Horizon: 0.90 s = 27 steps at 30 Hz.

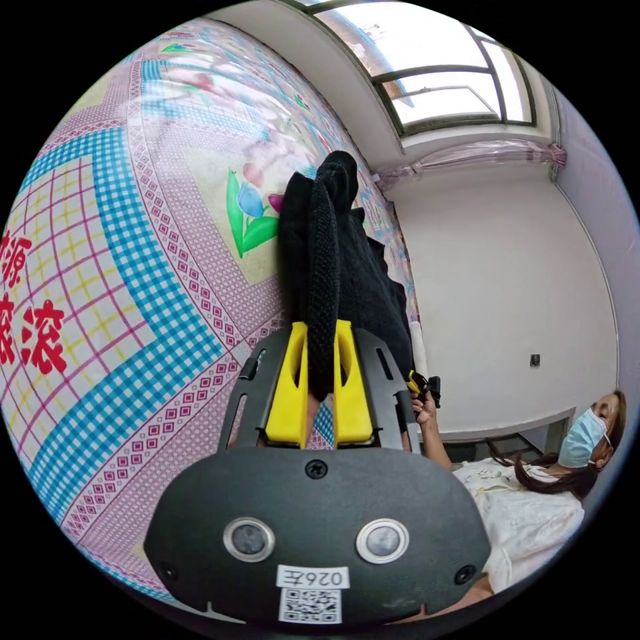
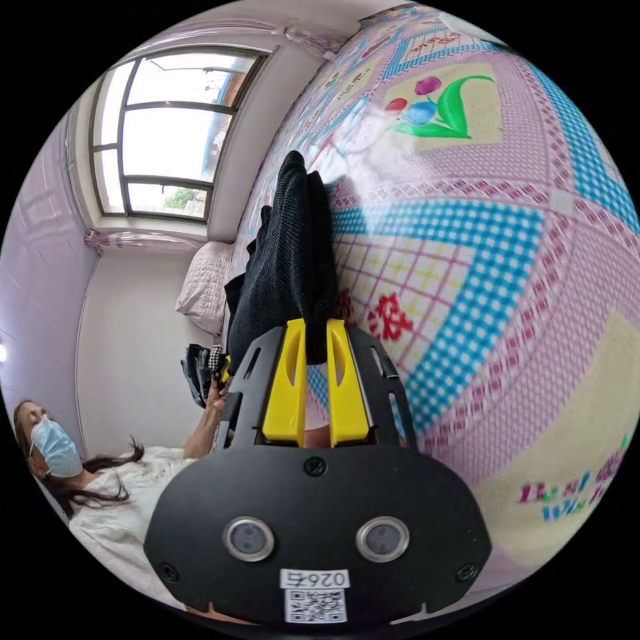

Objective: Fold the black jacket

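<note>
Your left claw (image 1: 320, 373) pinches a knit edge of the black jacket (image 1: 340, 267) between its yellow jaws, the cloth running straight ahead over the patterned bedspread (image 1: 133, 267). Your right claw (image 2: 313, 373) is clamped likewise on the jacket's other end, the window (image 2: 167, 133) off to its left.

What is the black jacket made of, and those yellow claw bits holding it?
The black jacket looks like a soft knit or textured fabric: a bumpy weave shows along its edge, and it is matte. The left claw and the right claw have yellow jaws that look like hard, smooth plastic, probably moulded, set on black frames that could be plastic or metal.
</note>
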Each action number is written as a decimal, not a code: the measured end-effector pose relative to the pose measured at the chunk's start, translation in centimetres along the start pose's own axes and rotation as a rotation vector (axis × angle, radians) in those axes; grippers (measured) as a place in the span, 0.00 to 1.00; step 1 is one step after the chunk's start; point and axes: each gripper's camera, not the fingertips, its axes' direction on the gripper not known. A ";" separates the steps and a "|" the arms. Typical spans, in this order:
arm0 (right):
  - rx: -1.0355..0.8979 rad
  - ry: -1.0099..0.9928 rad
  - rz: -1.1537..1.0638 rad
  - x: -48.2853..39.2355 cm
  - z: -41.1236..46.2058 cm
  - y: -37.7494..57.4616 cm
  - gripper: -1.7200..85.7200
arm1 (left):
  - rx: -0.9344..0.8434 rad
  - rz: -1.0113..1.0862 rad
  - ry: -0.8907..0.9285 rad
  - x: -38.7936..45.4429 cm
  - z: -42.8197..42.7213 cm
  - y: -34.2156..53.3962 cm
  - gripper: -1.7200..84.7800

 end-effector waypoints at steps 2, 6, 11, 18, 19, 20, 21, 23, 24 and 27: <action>-0.021 0.013 0.012 0.0 -3.4 3.2 0.03 | -0.026 -0.013 0.013 0.1 -0.7 2.5 0.09; -0.046 0.022 0.082 1.3 -9.0 10.0 0.03 | -0.104 -0.055 0.002 0.9 -2.0 9.6 0.09; -0.030 -0.003 0.128 3.2 -16.8 16.3 0.06 | -0.120 -0.038 -0.111 2.3 -4.9 12.7 0.12; 0.082 -0.038 -0.096 0.2 -25.2 11.4 0.17 | 0.004 0.104 -0.223 3.2 -10.5 4.1 0.22; 0.042 -0.025 -0.127 0.1 -25.1 9.3 0.20 | -0.075 0.129 -0.208 3.0 -9.3 2.2 0.21; -0.009 -0.015 -0.157 0.1 -24.6 7.3 0.21 | -0.132 0.133 -0.194 2.8 -8.4 1.3 0.21; -0.037 -0.014 -0.172 0.1 -24.2 6.3 0.22 | -0.256 0.111 -0.161 2.0 -6.4 -0.5 0.21; -0.142 -0.040 -0.222 0.4 -22.5 3.2 0.23 | -0.443 0.102 -0.096 1.2 -2.9 -2.5 0.19; -0.159 -0.064 -0.234 0.4 -22.3 2.6 0.23 | -0.526 0.098 -0.011 0.8 -1.0 -3.5 0.17; -0.212 -0.165 -0.272 0.9 -21.6 0.3 0.23 | -0.580 0.147 0.037 1.4 2.4 -4.5 0.14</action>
